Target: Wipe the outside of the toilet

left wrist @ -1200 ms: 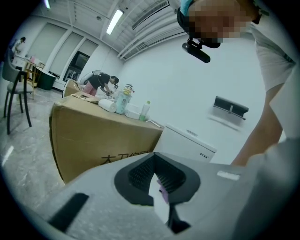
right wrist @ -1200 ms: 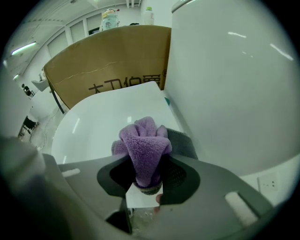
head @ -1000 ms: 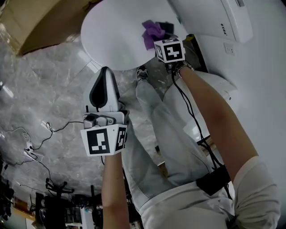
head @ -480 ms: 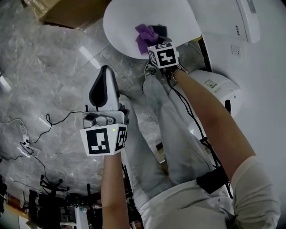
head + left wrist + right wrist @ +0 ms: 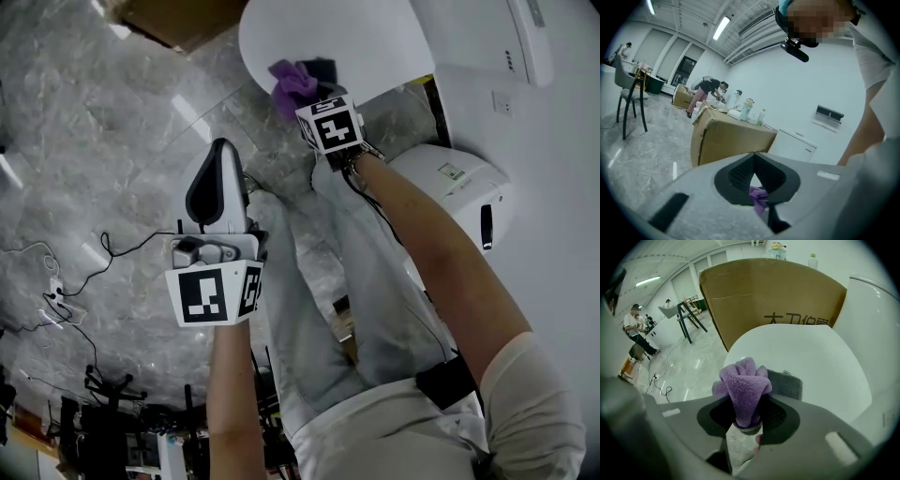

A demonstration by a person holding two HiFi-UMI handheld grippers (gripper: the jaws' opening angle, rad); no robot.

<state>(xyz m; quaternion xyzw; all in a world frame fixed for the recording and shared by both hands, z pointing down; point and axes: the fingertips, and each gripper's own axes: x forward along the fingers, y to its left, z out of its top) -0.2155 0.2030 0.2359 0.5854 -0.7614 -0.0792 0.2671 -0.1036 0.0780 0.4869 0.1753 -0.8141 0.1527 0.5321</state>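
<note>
The head view shows the right gripper carrying a purple cloth at the white toilet lid, with the left gripper apart over the floor. The left gripper view shows its jaws pressed together, empty. The right gripper view shows jaws clamped on the cloth, and a cardboard box behind the toilet.

Toilet partly beyond upper edge

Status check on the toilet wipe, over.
Left gripper shut, empty, held back. Right gripper shut on purple cloth, at the toilet lid's edge; contact unclear. Cardboard box stands beyond the lid.
</note>
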